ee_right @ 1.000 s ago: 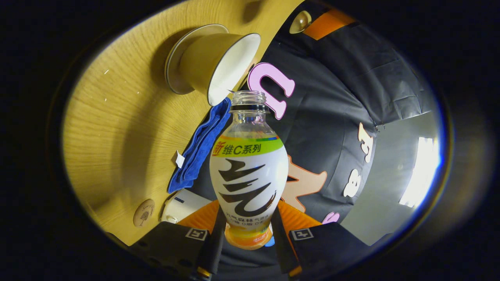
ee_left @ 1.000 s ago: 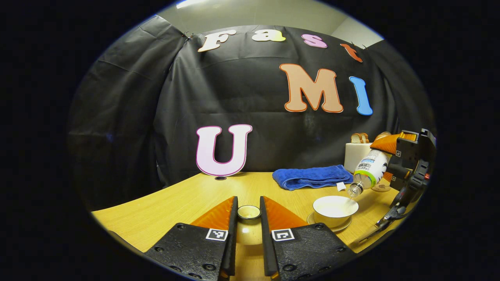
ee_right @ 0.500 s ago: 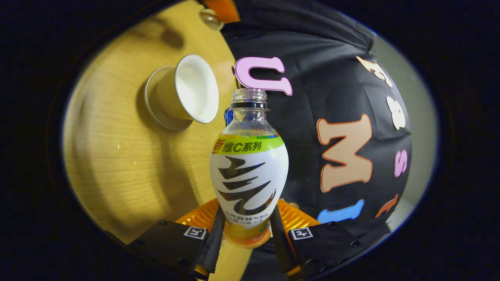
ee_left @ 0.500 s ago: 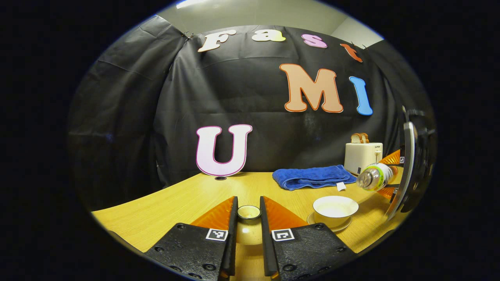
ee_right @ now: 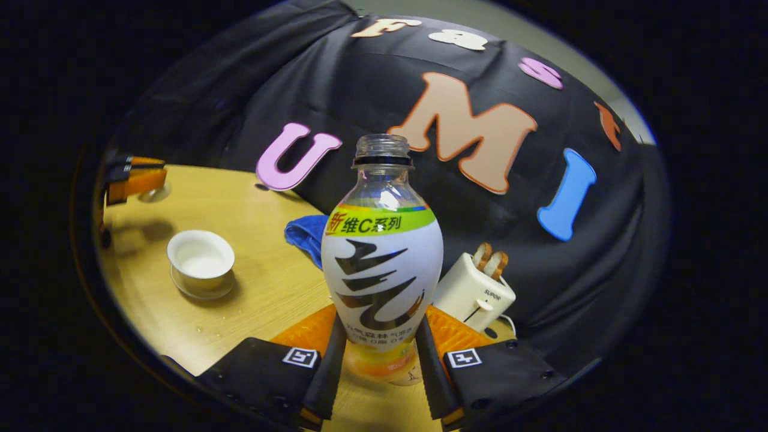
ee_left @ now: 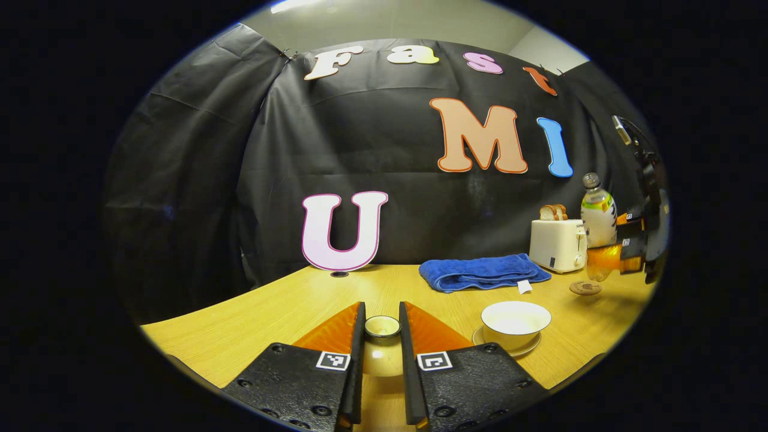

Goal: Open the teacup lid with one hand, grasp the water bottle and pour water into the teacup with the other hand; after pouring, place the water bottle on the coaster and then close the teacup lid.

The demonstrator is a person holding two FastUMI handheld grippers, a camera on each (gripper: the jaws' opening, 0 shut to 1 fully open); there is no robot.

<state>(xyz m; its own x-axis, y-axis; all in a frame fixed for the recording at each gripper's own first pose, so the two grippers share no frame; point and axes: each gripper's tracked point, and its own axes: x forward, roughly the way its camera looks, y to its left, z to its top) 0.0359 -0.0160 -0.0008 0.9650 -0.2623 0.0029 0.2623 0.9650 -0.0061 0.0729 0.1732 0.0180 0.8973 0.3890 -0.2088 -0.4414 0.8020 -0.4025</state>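
Now that your right gripper (ee_right: 375, 375) has swung the water bottle (ee_right: 382, 264) back upright, still clamped low on its body, pouring looks finished. You hold it just above the coaster (ee_left: 585, 288), so setting it down comes next. Your left gripper (ee_left: 381, 336) stays pinched on the teacup lid (ee_left: 382, 327), beside the open teacup (ee_left: 515, 321) on the surface (ee_left: 288, 312). Whether the bottle's base touches the coaster is hard to judge, and the water level is unclear.
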